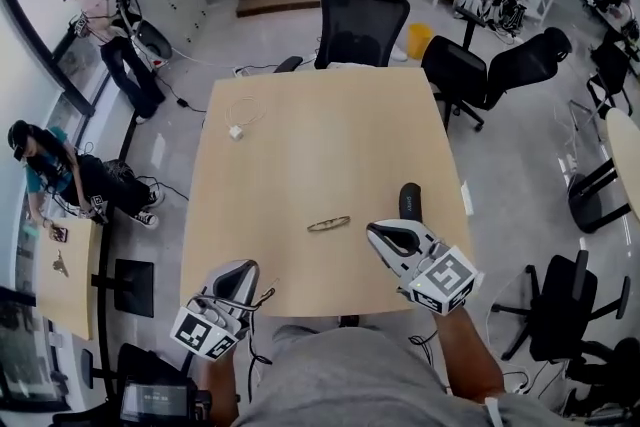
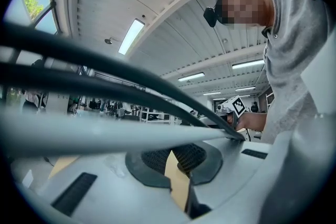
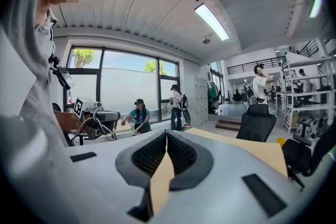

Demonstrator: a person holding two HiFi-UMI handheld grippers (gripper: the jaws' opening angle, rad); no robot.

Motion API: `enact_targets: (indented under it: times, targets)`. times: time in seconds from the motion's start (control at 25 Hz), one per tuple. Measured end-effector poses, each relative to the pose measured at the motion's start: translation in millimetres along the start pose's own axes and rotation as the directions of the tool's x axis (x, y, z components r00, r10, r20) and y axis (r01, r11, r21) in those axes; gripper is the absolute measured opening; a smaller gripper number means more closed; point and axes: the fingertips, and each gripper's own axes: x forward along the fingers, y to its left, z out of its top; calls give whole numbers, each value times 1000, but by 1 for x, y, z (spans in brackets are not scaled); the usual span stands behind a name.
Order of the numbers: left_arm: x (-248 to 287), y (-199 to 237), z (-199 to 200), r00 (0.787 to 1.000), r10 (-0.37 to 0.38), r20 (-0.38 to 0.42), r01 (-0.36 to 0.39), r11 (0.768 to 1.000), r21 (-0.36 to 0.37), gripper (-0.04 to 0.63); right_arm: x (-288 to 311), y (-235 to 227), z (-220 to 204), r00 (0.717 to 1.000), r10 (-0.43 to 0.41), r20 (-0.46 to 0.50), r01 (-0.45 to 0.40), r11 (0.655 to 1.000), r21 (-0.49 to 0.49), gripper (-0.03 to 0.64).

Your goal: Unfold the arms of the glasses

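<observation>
The folded glasses [image 1: 328, 223], thin and dark-framed, lie on the light wooden table [image 1: 320, 145] near its front edge. They lie between the two grippers, and neither touches them. My left gripper [image 1: 236, 271] is at the table's front left corner, shut and empty; in the left gripper view its pads [image 2: 157, 157] meet over the tabletop, behind black cables [image 2: 105, 68]. My right gripper [image 1: 376, 231] hovers just right of the glasses, shut with nothing in it. Its pads [image 3: 152, 152] touch at the tips in the right gripper view. The glasses show in neither gripper view.
A small white adapter with a cord [image 1: 237, 130] lies at the table's far left. Black office chairs stand at the far edge [image 1: 360, 15] and to the right [image 1: 490, 70]. A black armrest [image 1: 410, 199] is at the right edge. Two people [image 1: 110, 25] are by the window.
</observation>
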Motion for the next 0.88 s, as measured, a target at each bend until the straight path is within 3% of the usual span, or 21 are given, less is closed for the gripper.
enact_targets:
  times: [0.32, 0.56, 0.72, 0.88]
  targets:
    - [38, 24, -41, 996, 9, -92, -12, 999, -31, 6, 26, -37, -35, 998, -4, -68, 7, 999, 43, 9]
    - [68, 50, -91, 985, -29, -171, 21, 998, -51, 6, 54, -54, -65, 992, -8, -124, 18, 997, 78, 9]
    - [101, 62, -140, 963, -79, -257, 67, 996, -52, 8, 67, -73, -88, 984, -19, -175, 36, 995, 90, 9]
    - [122, 69, -182, 936, -140, -322, 113, 988, -101, 8, 86, -88, -113, 972, -27, -232, 52, 993, 104, 9]
